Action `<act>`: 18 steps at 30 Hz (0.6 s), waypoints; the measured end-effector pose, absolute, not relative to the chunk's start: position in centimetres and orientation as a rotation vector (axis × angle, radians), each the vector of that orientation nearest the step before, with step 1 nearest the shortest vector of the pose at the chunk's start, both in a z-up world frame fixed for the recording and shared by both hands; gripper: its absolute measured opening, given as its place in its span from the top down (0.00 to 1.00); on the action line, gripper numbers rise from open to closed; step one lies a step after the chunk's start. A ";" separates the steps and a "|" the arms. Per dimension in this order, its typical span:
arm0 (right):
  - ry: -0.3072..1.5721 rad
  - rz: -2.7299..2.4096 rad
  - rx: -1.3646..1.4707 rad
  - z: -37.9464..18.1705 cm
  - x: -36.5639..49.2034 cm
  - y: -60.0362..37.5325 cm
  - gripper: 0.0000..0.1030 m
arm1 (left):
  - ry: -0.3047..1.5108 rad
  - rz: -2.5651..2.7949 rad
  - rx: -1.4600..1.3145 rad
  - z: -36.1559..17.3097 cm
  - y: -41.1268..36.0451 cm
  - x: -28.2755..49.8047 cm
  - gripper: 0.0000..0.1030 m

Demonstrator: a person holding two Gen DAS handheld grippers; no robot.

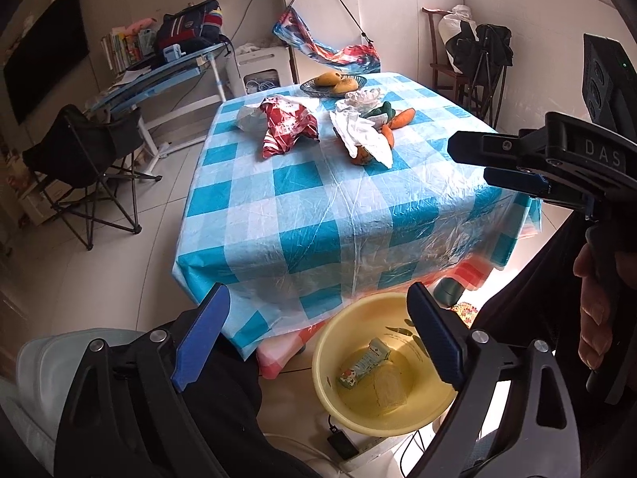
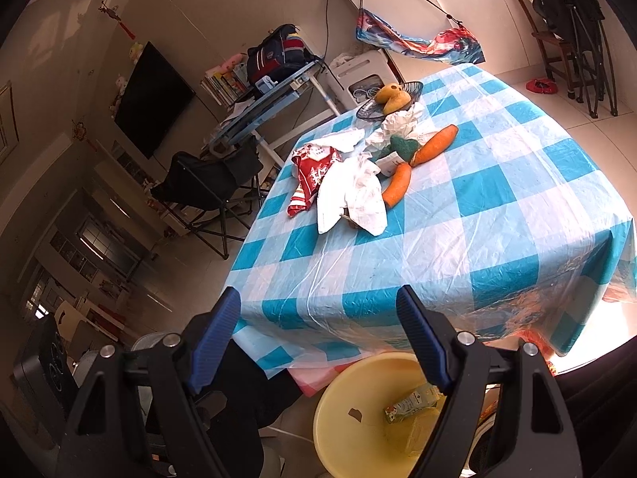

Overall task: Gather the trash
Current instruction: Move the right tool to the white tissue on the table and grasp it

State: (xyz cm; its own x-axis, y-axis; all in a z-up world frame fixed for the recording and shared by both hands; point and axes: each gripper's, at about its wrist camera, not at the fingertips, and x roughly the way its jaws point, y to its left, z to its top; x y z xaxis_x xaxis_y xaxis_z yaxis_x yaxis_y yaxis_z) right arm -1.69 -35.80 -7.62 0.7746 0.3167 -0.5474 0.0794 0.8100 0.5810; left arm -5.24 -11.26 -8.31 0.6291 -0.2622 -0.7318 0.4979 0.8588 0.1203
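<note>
- Trash, left wrist view: part already collected. A small green carton (image 1: 363, 362) and a pale yellowish pad-like piece (image 1: 388, 388) lie in the yellow basin (image 1: 338, 336) on the floor, lower centre of frame, under the table edge.
- Left gripper (image 1: 318, 338) hangs above the basin, jaws spread wide, nothing between them.
- Right gripper (image 1: 471, 161) enters from the right edge, seen side-on over the checked tablecloth (image 1: 358, 207); its fingers stand apart and carry nothing.
- Left on the table, upper centre: a red-and-white wrapper (image 1: 288, 125), a white bag (image 1: 249, 117) touching its left side, and crumpled white paper (image 1: 364, 133) draped over something orange-brown.
- Carrots (image 1: 402, 117) and a dish of fruit (image 1: 334, 83) sit behind; likely not trash, judging by looks.
- Right wrist view: right gripper (image 2: 318, 338) at lower centre, jaws spread, empty, aimed at the near table edge.
- Yellow basin (image 2: 342, 394) at bottom centre, green carton (image 2: 408, 404) inside, partly hidden by the right finger.
- Red-and-white wrapper (image 2: 314, 171) and crumpled white paper (image 2: 358, 195) lie mid-frame, touching each other; more crumpled tissue (image 2: 398, 123) sits nearer the dish.
- Judgement: early-to-middle stage. Two pieces binned, several left, both hands free for the next pick.
</note>
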 end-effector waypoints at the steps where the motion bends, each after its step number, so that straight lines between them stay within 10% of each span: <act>1: 0.683 0.137 0.615 -7.6 -1.5 -35.8 0.25 | 0.779 -0.431 0.313 -8.3 -10.9 -4.8 0.15; 18: 0.740 0.133 0.531 -7.4 4.7 -35.6 0.25 | 0.854 -0.233 0.044 -9.5 -5.2 2.6 0.13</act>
